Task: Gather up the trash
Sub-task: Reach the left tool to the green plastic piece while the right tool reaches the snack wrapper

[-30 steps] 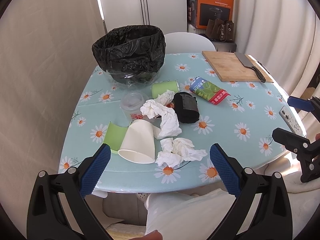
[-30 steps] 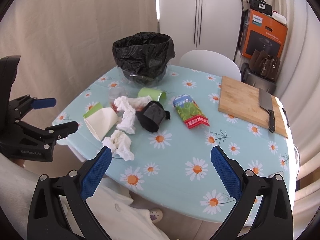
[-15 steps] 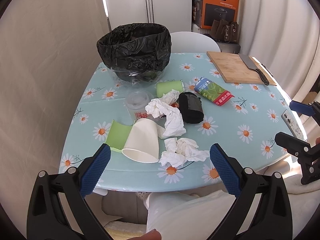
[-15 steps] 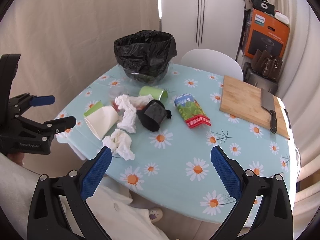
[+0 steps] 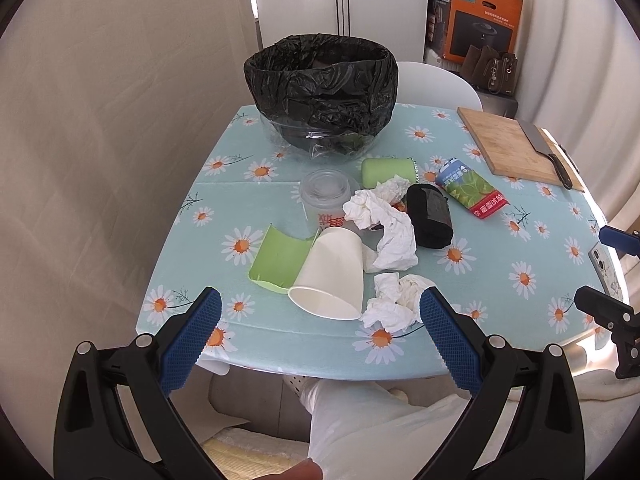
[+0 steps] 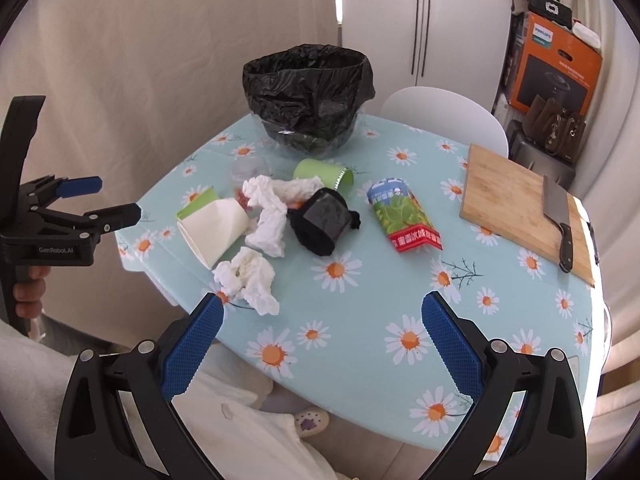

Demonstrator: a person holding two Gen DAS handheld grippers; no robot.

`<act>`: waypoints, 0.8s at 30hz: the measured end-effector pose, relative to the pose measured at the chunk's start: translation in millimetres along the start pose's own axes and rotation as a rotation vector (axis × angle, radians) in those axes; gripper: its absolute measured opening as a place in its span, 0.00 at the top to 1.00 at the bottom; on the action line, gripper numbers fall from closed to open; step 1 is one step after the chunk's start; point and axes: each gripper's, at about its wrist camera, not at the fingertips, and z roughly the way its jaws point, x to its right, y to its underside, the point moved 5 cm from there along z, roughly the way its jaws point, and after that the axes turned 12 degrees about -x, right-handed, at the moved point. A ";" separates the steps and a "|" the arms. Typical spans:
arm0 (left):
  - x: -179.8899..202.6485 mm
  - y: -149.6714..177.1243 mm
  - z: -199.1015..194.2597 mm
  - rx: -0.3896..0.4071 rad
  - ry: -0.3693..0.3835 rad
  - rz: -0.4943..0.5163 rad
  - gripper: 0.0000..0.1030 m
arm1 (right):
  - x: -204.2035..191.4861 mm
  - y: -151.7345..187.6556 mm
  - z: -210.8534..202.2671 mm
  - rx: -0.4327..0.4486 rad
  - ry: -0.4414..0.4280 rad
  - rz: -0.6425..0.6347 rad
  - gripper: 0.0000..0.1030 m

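Trash pile: it lies near the front-left part of the worktop [image 5: 360, 356], all items close together.
White paper cup [image 5: 330, 280]: on its side, its open mouth toward the near edge; it partly covers a flattened green cup [image 5: 278, 258].
Crumpled tissue [image 5: 394, 298]: white, just beside the paper cup, closest to the near edge.
Long tissue [image 5: 384, 220]: white and twisted, between the paper cup and a black bundle [image 5: 430, 216].
Clear plastic cup [image 5: 326, 200]: it stands behind the paper cup, with red print on its side.
Green cup [image 6: 324, 174]: on its side, near the bin.
Snack packet [image 6: 404, 214]: green, blue and red, lying flat to the right of the black bundle.
Bin [image 5: 320, 92]: a clear container lined with a black bag, at the far side of the worktop, behind the pile.
Left gripper [image 5: 320, 320]: jaws wide apart and holding nothing, above the near edge in front of the paper cup.
Right gripper [image 6: 322, 320]: jaws wide apart and holding nothing, above the near edge, to the right of the pile.
Worktop: covered with a light blue cloth with a daisy print.
Cutting board [image 6: 520, 208]: wooden, at the right side, with a cleaver [image 6: 558, 220] lying on it.
Room: beige curtains, a white chair [image 6: 444, 114] behind the worktop, an orange box [image 6: 554, 76] at the back right.
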 end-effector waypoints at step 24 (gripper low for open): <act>-88.3 -19.6 91.2 -0.133 -0.042 -0.071 0.06 | 39.4 -64.5 61.2 -0.120 0.088 -0.029 0.08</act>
